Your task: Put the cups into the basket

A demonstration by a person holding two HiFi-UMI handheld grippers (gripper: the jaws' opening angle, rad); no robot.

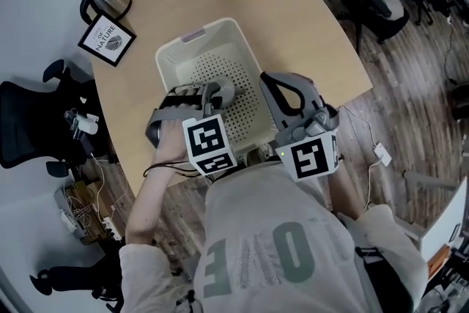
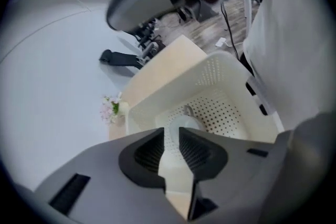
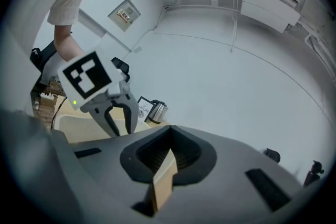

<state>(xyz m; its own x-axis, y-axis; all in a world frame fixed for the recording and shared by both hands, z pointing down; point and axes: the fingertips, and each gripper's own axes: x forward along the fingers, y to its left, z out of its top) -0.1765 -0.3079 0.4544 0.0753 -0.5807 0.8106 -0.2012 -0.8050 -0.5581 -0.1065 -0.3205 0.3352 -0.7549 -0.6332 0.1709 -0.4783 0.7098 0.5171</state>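
Left gripper (image 2: 171, 132) is hovering over the basket (image 2: 226, 73), jaws spread and pinching nothing. The cup (image 2: 185, 122) is lying straight past the tips at centre frame, on the basket floor, handle pointing away. Right gripper (image 3: 169, 136) is idling, jaws pressed together, farther off.

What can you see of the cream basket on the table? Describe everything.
The basket looks like cream plastic, rectangular with rounded corners, its walls and floor perforated with small holes, and a handle slot in the far rim. It stands upright on the wooden table near the person's edge. One pale cup rests on its floor.
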